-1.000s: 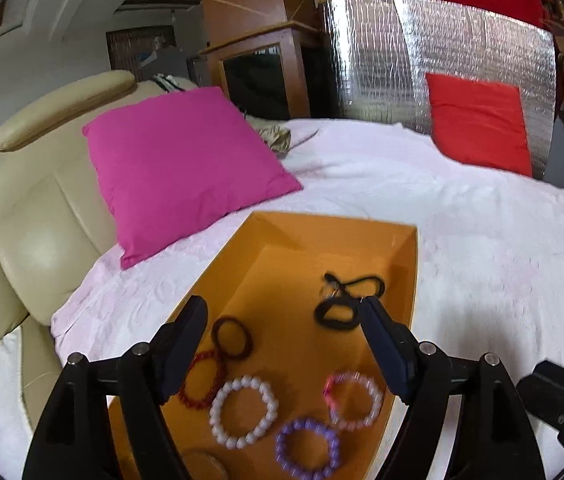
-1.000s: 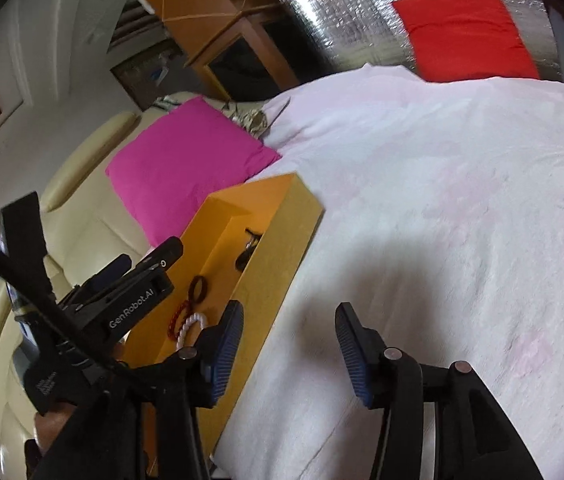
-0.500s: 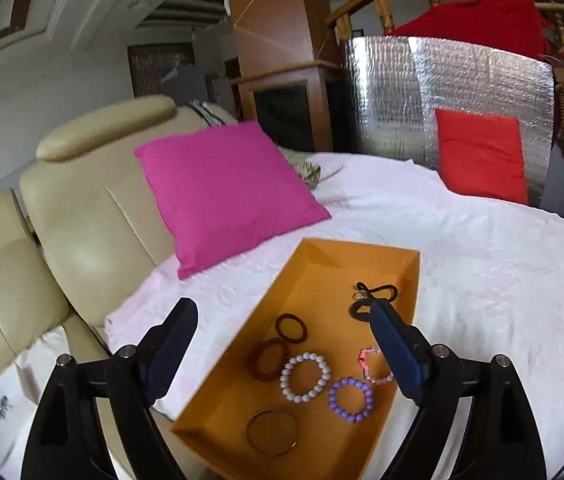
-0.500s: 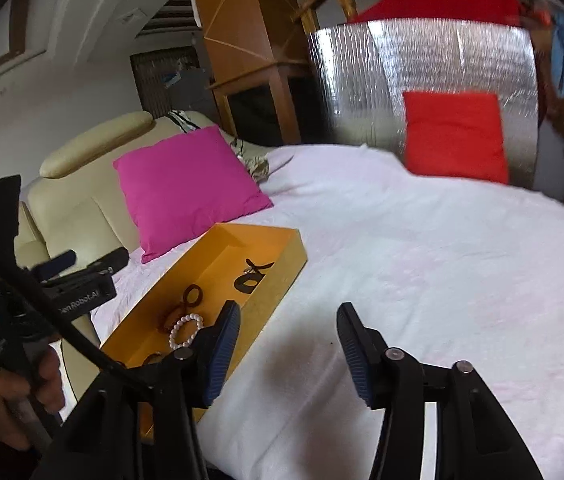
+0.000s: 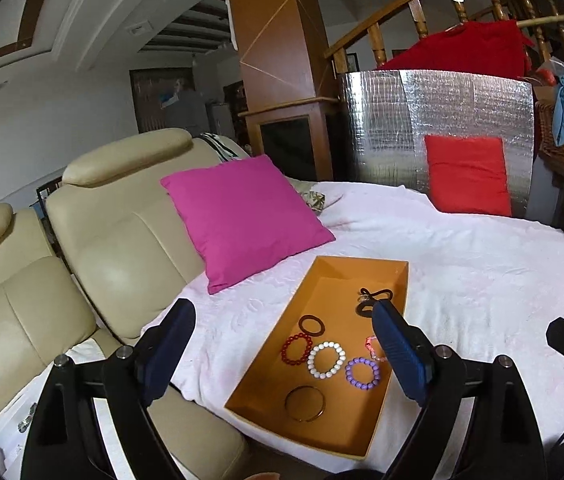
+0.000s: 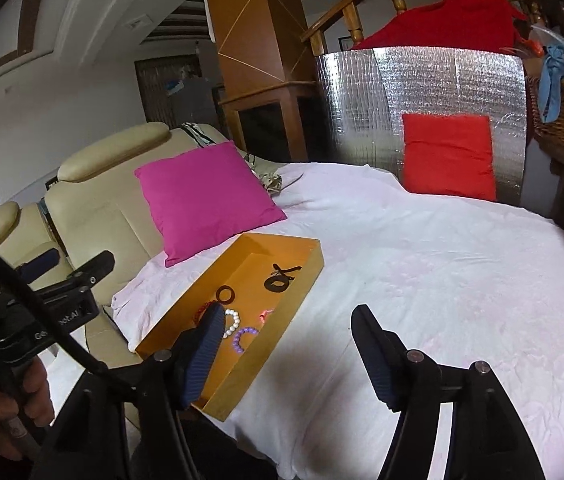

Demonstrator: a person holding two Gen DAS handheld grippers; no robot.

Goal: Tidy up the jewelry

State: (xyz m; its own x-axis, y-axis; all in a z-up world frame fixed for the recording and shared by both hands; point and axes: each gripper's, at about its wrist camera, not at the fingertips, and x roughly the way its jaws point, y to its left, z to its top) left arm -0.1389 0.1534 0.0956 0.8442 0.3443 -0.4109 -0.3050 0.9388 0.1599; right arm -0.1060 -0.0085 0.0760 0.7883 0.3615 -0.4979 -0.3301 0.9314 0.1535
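Jewelry looks fully collected: everything visible sits inside the orange tray [image 5: 398,280], which lies on the white bedspread [image 5: 482,260] just in front of the magenta cushion [image 5: 242,216]. In the tray's near end lies a thin gold bangle [image 5: 305,403]; just beyond it a purple bead bracelet [image 5: 363,373], a white bead bracelet [image 5: 326,360] and a red bead bracelet [image 5: 295,349] in a rough row, with a pink bracelet [image 5: 371,345] partly hidden behind the left gripper's right finger. Mid-tray holds a dark hair tie [image 5: 311,325]; toward the tray's far end, a tangle of black bands [image 5: 374,296]. No loose pieces show on the bedspread around the tray, so my read is that the sorting is done or nearly so; nothing visible is left to pick up, though the fingers hide small patches. Left gripper [image 5: 282,352] hovers above and short of the tray's near end, tilted down at it, jaws spread wide with nothing between the pads: released. Right gripper [image 6: 288,350] hangs over the bedspread to the tray's right side, its left finger overlapping the tray's near corner in view; its jaws have just been opening and hold nothing. A hand [image 6: 6,412] grips the left tool's handle at the tray's left in the right wrist view.
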